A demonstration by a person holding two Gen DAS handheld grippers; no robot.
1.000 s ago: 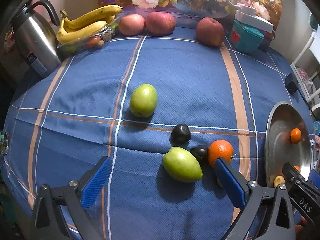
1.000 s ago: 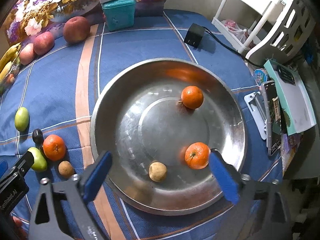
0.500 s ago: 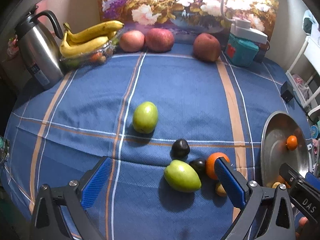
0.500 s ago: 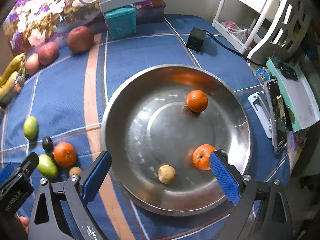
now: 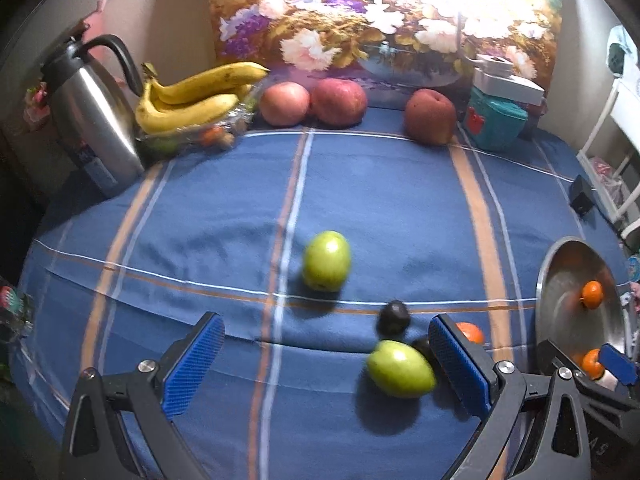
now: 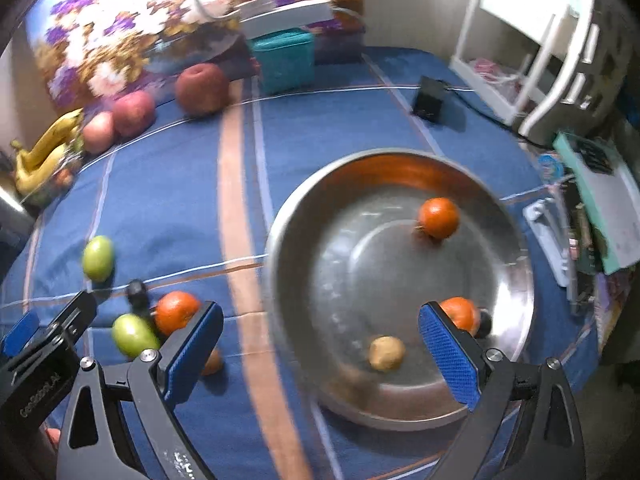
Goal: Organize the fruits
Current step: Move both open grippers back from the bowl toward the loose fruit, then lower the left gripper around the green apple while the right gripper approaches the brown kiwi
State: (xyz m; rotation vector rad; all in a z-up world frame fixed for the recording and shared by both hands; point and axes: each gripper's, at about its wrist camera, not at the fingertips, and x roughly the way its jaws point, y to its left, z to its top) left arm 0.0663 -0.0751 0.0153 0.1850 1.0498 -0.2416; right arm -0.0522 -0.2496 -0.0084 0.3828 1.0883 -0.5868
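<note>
Both grippers have drawn back and swung leftward over the last second, so the steel bowl (image 6: pixel 400 412) now sits further right in each view and the loose fruit lies nearer the middle. Motion blur suggests the sweep goes on.

Inside the bowl lie two oranges (image 6: pixel 438 217), a small tan fruit (image 6: pixel 386 353) and something dark by the right-hand pad; these look already sorted. On the blue striped table (image 5: pixel 380 184) a cluster waits just left of the bowl: a green fruit (image 5: pixel 400 369), a dark plum-like one (image 5: pixel 394 317), an orange (image 6: pixel 176 312) and another tan piece, close together. A second green fruit (image 5: pixel 327 261) sits apart, further up the cloth. Bananas (image 5: pixel 192 100) and red apples (image 5: pixel 338 101) line the back edge, beside a steel kettle (image 5: pixel 92 116).

Left gripper (image 5: pixel 326 364) hovers low above the cloth, tilted forward, jaws spread wide and holding nothing; the near green fruit lies just inside its right pad, probably the next pick. Right gripper (image 6: pixel 320 354) hangs over the bowl's near-left rim, jaws likewise wide and empty.
</note>
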